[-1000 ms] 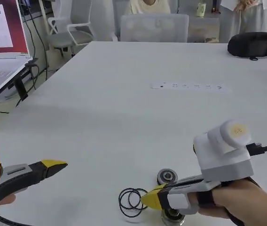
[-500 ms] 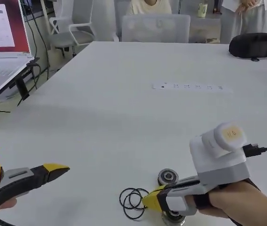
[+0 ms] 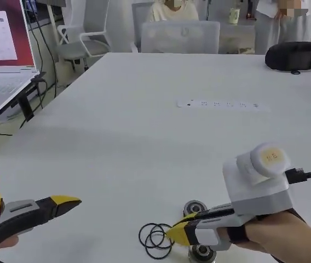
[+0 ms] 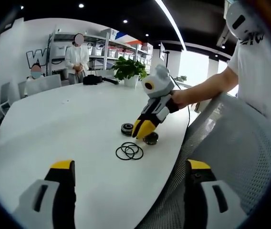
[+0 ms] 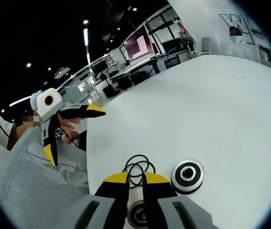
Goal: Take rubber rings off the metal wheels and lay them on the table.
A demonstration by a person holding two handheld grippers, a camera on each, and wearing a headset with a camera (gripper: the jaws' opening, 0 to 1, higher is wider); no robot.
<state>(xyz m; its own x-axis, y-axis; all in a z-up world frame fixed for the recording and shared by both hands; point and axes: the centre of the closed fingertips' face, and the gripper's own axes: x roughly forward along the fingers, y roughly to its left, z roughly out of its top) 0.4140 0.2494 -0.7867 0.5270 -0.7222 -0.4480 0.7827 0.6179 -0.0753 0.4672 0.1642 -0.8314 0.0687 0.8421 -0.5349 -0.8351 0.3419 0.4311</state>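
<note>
The white table [image 3: 144, 126] carries a loose heap of rubber rings [image 3: 155, 237] near its front edge, and everything else is placed from that heap. The left gripper [image 3: 68, 204] hangs well to the heap's left, jaws spread wide and holding nothing. The right gripper [image 3: 174, 233] has its tips just over the heap's right side, jaws drawn to a slit; whether they pinch a ring I cannot tell. One metal wheel [image 3: 194, 208] lies beyond-right of the heap, another [image 3: 202, 252] nearer, under that gripper. With nothing steadying it, the nearer wheel could be dragged toward the edge, or the tips could scatter the heap.
</note>
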